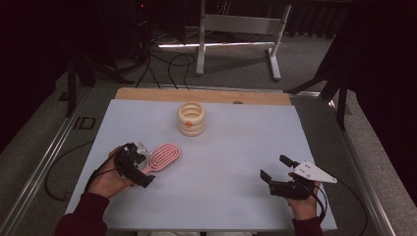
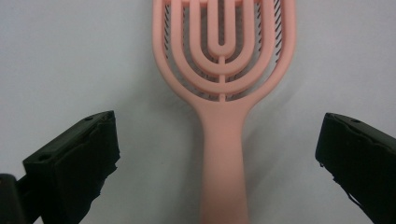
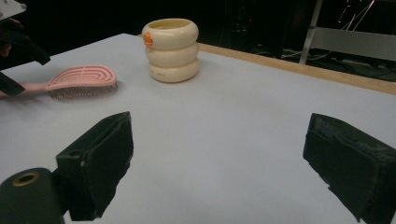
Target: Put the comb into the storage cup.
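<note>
I'm centring my spread left gripper [image 2: 219, 154] on the pink slotted plastic hairbrush [image 2: 223, 107], head at twelve o'clock; right gripper [image 3: 219, 163] is idling, spread.

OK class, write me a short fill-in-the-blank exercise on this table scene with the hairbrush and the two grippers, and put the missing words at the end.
1. The handle of the pink hairbrush lies between the jaws of the ______ gripper.
2. The jaws of the right gripper stand ______, with nothing between them.
3. The cream holder is built like ______ stacked rings.
4. The brush lies with its bristles facing ______.

Missing words: left; open; three; down
</note>
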### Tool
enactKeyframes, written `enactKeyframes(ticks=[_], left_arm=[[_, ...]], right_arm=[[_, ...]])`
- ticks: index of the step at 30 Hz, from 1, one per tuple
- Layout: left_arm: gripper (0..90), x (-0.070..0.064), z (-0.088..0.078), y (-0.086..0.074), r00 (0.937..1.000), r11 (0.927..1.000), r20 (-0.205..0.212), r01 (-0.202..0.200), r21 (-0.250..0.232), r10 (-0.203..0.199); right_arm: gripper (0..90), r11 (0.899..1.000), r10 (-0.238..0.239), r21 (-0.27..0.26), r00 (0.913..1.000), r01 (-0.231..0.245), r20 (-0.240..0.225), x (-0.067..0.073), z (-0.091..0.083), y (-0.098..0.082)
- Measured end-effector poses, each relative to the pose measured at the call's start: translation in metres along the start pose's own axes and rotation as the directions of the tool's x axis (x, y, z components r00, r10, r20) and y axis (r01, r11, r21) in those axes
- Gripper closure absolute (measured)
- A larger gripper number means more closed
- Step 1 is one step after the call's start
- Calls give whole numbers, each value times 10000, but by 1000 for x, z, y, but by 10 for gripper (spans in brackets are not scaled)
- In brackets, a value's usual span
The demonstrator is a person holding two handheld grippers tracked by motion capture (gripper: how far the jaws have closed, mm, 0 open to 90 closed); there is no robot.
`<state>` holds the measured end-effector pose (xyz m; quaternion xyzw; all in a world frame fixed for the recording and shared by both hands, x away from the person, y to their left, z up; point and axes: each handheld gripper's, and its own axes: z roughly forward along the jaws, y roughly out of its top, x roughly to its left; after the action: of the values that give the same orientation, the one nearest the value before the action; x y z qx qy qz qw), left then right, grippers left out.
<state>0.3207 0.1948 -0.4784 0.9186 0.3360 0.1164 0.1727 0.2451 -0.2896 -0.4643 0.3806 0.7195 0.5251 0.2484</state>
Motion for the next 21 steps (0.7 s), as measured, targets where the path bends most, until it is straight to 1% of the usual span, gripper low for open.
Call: enactKeyframes(ticks=[3,7,9,13,14,16,20,21], left_arm=[[1,1,3,1,10000,9999,61,-29,148,28],[1,3,6,1,9998,9992,155,140,372,-145],[2,4,8,1,9998,9987,188,97,492,-107],[2,4,8,1,9998,9987,188,97,492,-107],[2,4,11,2,9992,9976,353,161,670,-185],[19,5,13,3,9989,9966,434,153,808,-189],[32,5,15,3,9985,9960,494,206,870,-250],[37,6,16,4,9979,9943,586,201,1048,-264]], right_arm=[[86,10000,1,7,10000,-1,-8,0,0,0],[86,10000,13,9,10000,-13,-8,0,0,0],[86,10000,12,4,10000,-12,-5,0,0,0],[86,10000,11,5,10000,-11,-5,0,0,0],[86,10000,11,5,10000,-11,-5,0,0,0],[86,10000,19,17,10000,-19,3,0,0,-1],[87,10000,45,30,10000,-45,5,-1,0,-1],[86,10000,53,48,10000,-53,33,-1,0,-1]])
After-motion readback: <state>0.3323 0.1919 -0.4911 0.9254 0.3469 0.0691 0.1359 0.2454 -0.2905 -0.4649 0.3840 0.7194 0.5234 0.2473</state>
